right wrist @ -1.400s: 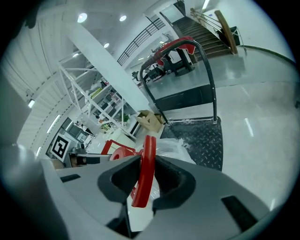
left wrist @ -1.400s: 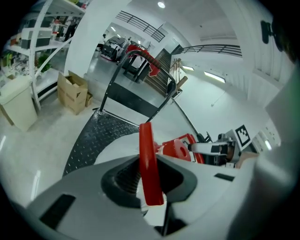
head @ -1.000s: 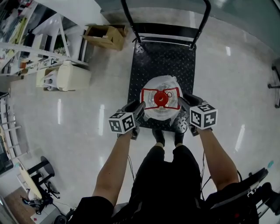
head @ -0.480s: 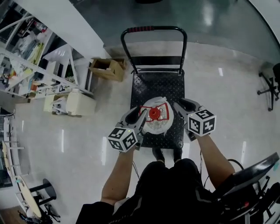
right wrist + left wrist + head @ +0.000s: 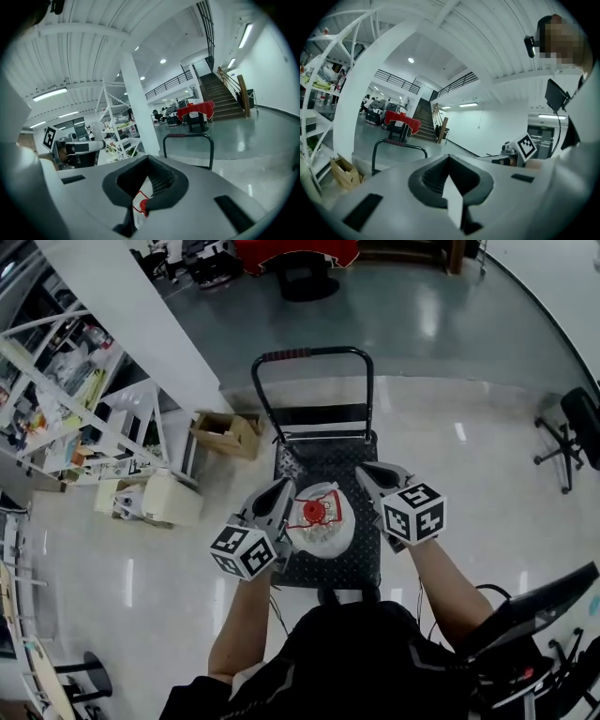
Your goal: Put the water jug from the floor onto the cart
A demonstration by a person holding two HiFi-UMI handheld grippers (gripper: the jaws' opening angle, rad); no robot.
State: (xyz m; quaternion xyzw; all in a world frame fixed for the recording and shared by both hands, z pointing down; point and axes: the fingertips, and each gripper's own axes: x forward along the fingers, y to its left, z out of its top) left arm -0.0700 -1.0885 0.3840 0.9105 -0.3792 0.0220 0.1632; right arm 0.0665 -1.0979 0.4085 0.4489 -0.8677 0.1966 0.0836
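Observation:
The water jug (image 5: 319, 521), clear with a red cap and red tape, stands on the black cart deck (image 5: 361, 554) below the cart handle (image 5: 309, 354). My left gripper (image 5: 284, 486) is held up over the jug's left side. My right gripper (image 5: 364, 468) is held up over its right side. Neither touches the jug. Both pairs of jaws are closing to a shut stand with nothing between them. In the left gripper view the left gripper (image 5: 449, 157) points toward the cart handle (image 5: 396, 146). In the right gripper view, the jug (image 5: 140, 204) shows through the gap under the right gripper (image 5: 149, 158).
A cardboard box (image 5: 225, 434) and a white bin (image 5: 169, 500) lie left of the cart. White shelving (image 5: 84, 418) and a white pillar (image 5: 122, 315) stand further left. An office chair (image 5: 572, 427) is at the right. A red-draped table (image 5: 295, 251) stands beyond.
Both grippers have lifted up and away from the jug's sides and their jaws have come together. The jug stays on the cart deck. The head view has risen and tilted forward.

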